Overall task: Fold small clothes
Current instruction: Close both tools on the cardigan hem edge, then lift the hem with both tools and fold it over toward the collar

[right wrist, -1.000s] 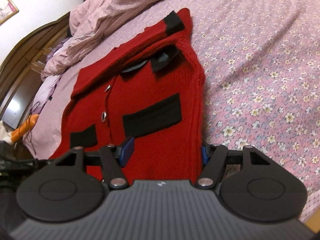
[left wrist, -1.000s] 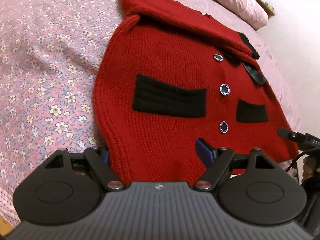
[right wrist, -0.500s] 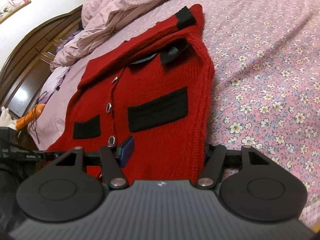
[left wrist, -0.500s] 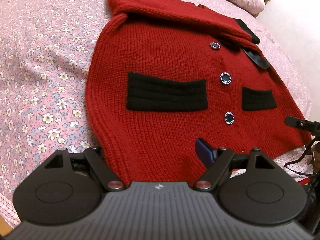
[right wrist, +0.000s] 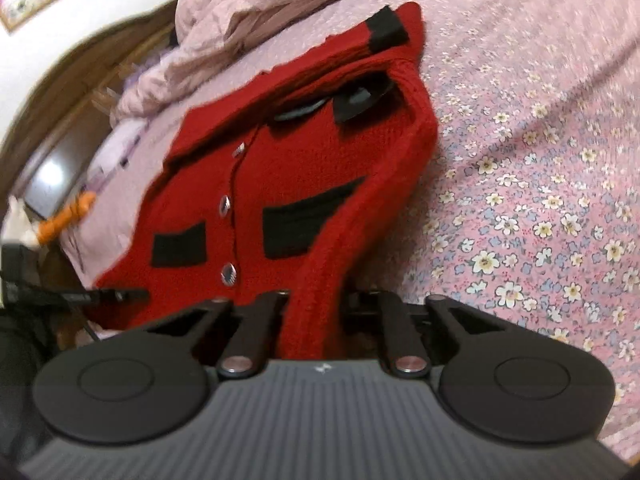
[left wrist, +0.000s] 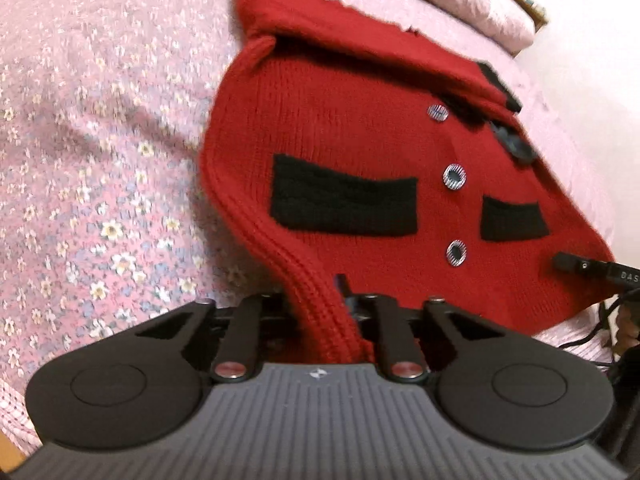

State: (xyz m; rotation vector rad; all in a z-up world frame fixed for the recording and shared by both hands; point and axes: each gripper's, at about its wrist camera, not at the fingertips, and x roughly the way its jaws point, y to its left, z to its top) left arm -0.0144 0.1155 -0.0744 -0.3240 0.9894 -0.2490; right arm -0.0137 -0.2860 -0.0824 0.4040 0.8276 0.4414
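Note:
A small red knitted cardigan (left wrist: 360, 152) with black pocket bands and silver buttons lies on the flowered bed; it also shows in the right wrist view (right wrist: 288, 184). Its sleeves are folded across the top. My left gripper (left wrist: 320, 312) is shut on the cardigan's ribbed hem at the left corner, which is lifted off the bed. My right gripper (right wrist: 314, 312) is shut on the hem at the right corner, also lifted. The fingertips are hidden by the bunched knit.
The pink flowered bedspread (left wrist: 100, 160) surrounds the cardigan. A crumpled pink duvet (right wrist: 256, 12) and a pillow (left wrist: 472, 4) lie at the bed's head by a wooden headboard (right wrist: 80, 92). An orange toy (right wrist: 64, 220) lies off the bed's edge. The other gripper's tip (left wrist: 588, 270) is at the right.
Both grippers have shut on the cardigan's bottom hem corners and raised them; the hem now stands up in folds between the jaws. The views are blurred by motion.

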